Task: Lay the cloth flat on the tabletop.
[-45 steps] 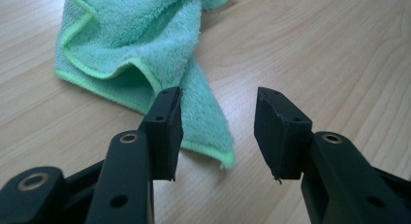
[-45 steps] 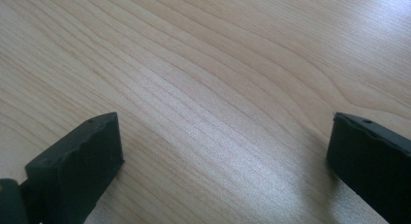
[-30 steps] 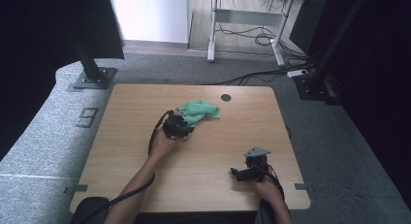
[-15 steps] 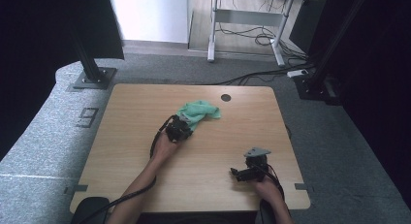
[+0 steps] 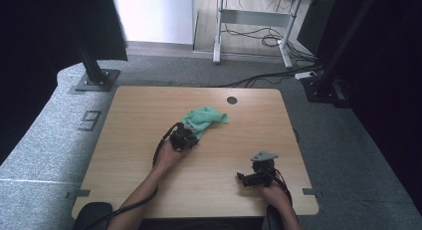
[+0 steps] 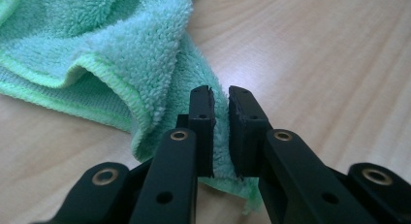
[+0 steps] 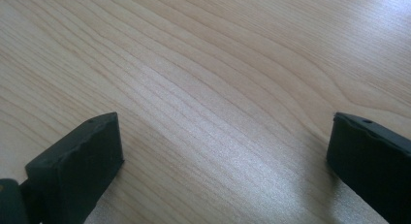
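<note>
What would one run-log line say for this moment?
left tool: jaws just closed, shut on green cloth | right tool: open over bare table | cloth: crumpled

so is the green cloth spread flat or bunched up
Bunched up: the green fluffy microfibre cloth lies in rumpled folds on the wooden table, one edge pinched in the left gripper.
</note>
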{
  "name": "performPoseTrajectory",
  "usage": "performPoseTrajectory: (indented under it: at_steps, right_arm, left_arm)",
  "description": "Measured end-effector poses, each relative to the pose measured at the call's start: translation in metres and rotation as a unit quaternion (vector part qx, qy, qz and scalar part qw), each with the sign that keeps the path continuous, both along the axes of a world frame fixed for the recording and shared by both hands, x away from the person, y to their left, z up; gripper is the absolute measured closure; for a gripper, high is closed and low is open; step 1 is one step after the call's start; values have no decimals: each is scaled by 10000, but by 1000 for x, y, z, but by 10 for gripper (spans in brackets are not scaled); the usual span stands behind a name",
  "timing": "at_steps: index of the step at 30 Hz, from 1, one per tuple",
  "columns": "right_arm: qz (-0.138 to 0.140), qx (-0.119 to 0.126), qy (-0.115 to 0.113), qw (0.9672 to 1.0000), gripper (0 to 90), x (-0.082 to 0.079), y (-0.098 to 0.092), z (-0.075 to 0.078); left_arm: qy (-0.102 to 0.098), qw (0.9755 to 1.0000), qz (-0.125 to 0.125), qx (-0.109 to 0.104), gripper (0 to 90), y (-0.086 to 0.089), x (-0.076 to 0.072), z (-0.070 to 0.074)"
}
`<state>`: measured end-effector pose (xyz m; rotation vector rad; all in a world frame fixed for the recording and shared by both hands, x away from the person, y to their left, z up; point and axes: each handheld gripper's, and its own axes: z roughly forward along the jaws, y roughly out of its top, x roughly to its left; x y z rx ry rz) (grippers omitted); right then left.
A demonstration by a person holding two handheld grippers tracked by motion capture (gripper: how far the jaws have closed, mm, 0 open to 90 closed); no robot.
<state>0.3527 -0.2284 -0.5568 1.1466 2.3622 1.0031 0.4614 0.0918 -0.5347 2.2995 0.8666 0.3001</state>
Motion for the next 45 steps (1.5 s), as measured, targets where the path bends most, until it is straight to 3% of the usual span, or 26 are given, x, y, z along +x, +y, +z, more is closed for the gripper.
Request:
performPoseTrajectory:
  at_steps: [12,32,38,42,43,45]
  right_arm:
    - [1,-2,0,10000,0,0,0,0]
    - [1,-4,1,10000,0,0,0,0]
    - [0,-4,0,10000,0,0,0,0]
    - [-2,-3,3,10000,0,0,0,0]
    - [-1,-3,4,10000,0,0,0,0]
    - [1,-4,0,10000,0,0,0,0]
  left_arm:
    - [176,9995,-177,-190,789,2,-23,0]
    - [407,9966,-467,-537,777,5,-78,-3]
    - [399,9963,-560,-517,777,4,-94,-4]
    - [452,9957,-553,-586,768,4,-96,-4]
    - [523,9949,-575,-645,752,5,-95,-3]
    - [481,9945,-633,-674,696,5,-95,1]
